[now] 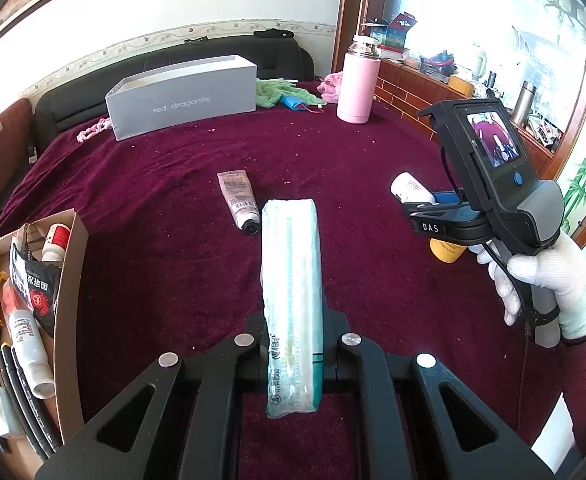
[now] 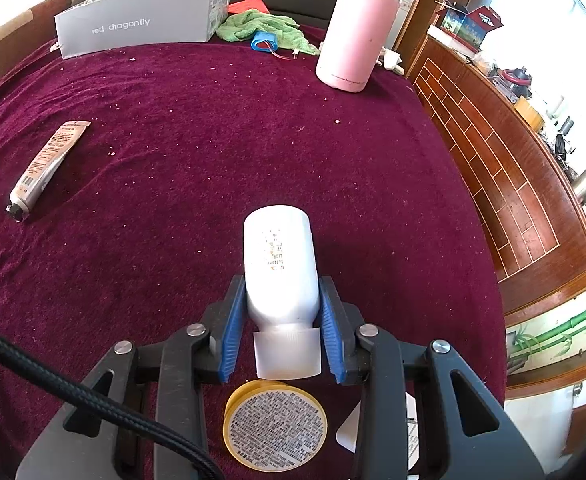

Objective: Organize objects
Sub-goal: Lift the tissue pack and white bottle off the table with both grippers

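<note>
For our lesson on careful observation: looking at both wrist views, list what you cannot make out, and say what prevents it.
- Cardboard box, left wrist view: cut off by the picture's edge.
- White bottle label, right wrist view: print too small.
- Yellow tin, right wrist view: only its underside shows.
- White object, right wrist view: hidden behind the right gripper.
- Long packet in the left gripper: contents unclear through the wrapper.

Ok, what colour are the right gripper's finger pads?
Blue pads, clearest in the right wrist view.

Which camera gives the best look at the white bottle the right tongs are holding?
The right wrist view: the white bottle fills the centre, label and cap visible, gripped between the blue pads of the right tongs. The left wrist view shows only its end poking out past the tongs.
</note>
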A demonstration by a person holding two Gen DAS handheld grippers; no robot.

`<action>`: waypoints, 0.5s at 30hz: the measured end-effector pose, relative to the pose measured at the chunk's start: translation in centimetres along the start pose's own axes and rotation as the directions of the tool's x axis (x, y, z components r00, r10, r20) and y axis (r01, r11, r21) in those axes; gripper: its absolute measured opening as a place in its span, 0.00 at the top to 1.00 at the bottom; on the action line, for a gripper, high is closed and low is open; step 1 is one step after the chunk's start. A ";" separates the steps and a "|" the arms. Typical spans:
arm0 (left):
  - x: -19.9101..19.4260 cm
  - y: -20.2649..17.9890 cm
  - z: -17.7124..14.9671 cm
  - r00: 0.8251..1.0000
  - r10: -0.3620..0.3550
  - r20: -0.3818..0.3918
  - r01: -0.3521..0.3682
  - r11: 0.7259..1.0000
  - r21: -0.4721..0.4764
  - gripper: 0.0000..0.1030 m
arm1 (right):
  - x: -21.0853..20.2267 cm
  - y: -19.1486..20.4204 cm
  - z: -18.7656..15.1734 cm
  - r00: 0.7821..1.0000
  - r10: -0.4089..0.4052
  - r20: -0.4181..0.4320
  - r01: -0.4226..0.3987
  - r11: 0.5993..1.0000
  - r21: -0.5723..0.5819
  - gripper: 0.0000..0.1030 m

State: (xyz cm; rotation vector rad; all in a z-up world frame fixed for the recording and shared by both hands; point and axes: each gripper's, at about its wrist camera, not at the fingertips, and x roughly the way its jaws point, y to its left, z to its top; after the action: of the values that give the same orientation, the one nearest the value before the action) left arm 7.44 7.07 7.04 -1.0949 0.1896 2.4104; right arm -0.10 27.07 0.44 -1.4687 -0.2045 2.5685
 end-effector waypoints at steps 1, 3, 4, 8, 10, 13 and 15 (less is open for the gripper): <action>0.0 0.0 0.0 1.000 0.000 0.000 0.000 1.000 0.001 0.91 | 0.0 0.0 0.0 1.000 0.001 0.000 -0.001 1.000 0.001 0.68; 0.0 -0.1 -0.1 1.000 -0.002 -0.003 0.002 1.000 0.001 0.91 | 0.0 0.0 0.0 1.000 0.004 -0.001 -0.004 1.000 0.002 0.68; 0.1 -0.1 -0.1 1.000 -0.001 -0.004 0.001 1.000 0.001 0.91 | 0.0 -0.1 -0.1 1.000 0.006 -0.001 -0.006 1.000 0.002 0.68; 0.1 -0.2 -0.1 1.000 -0.002 -0.006 0.002 1.000 0.001 0.91 | -0.1 -0.1 -0.2 1.000 0.014 -0.001 -0.014 1.000 0.005 0.68; 0.1 -0.2 -0.2 1.000 -0.003 -0.007 0.003 1.000 0.001 0.91 | -0.1 -0.1 -0.2 1.000 0.021 -0.001 -0.021 1.000 0.006 0.68; 0.2 -0.2 -0.3 1.000 -0.002 -0.011 0.002 1.000 0.002 0.91 | -0.3 0.0 -0.2 1.000 0.027 0.002 -0.027 1.000 0.005 0.68; 0.2 -0.2 -0.3 1.000 -0.004 -0.013 0.004 1.000 0.001 0.91 | -0.5 0.0 -0.2 0.999 0.032 0.005 -0.032 0.999 0.007 0.68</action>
State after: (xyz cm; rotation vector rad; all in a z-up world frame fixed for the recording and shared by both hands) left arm 7.64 7.20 6.72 -1.1097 0.1926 2.4004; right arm 0.33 26.93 0.75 -1.4752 -0.1730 2.5957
